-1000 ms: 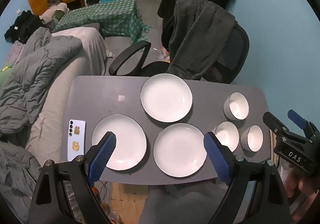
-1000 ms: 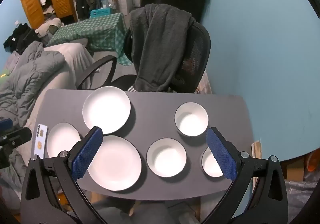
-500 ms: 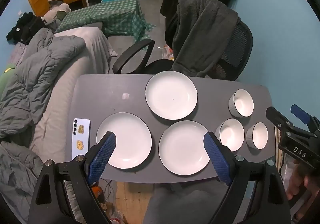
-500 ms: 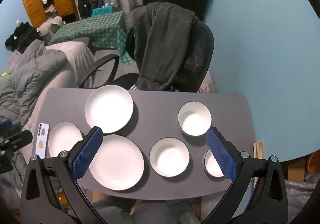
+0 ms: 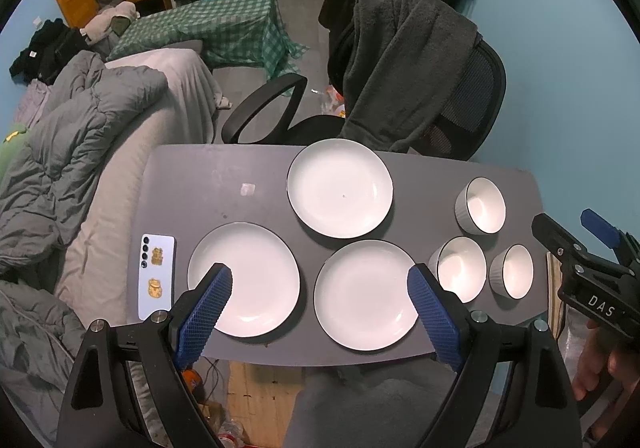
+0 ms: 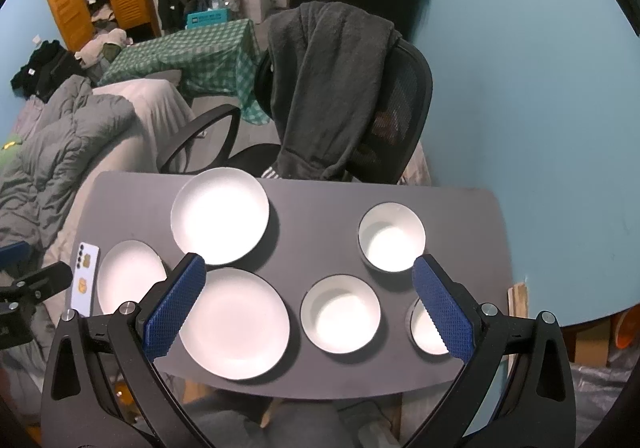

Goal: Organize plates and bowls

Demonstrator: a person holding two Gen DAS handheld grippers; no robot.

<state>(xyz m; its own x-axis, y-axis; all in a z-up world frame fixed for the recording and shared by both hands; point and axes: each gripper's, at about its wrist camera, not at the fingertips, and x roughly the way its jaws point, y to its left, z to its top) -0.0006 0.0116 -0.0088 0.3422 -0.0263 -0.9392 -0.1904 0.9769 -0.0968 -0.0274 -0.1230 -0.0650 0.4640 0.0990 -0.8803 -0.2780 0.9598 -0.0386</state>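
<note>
Three white plates lie on the grey table (image 5: 192,176): a far plate (image 5: 340,188), a near left plate (image 5: 250,272) and a near middle plate (image 5: 364,294). Three white bowls stand at the right: a far bowl (image 5: 482,204), a middle bowl (image 5: 460,268) and a small near right bowl (image 5: 514,270). My left gripper (image 5: 320,304) is open and empty, high above the table's near edge. My right gripper (image 6: 310,298) is open and empty, high above the near plate (image 6: 236,322) and middle bowl (image 6: 340,314). The far bowl (image 6: 392,236) and far plate (image 6: 220,214) also show there.
A white phone (image 5: 156,274) lies at the table's left edge. An office chair with a dark robe (image 5: 400,72) stands behind the table. A bed with a grey duvet (image 5: 60,152) is at the left. The blue wall (image 6: 540,108) is close on the right.
Both grippers have drifted slightly back and to the left, so the table has slid a little right in both views. Both stay open. No dish has moved.
</note>
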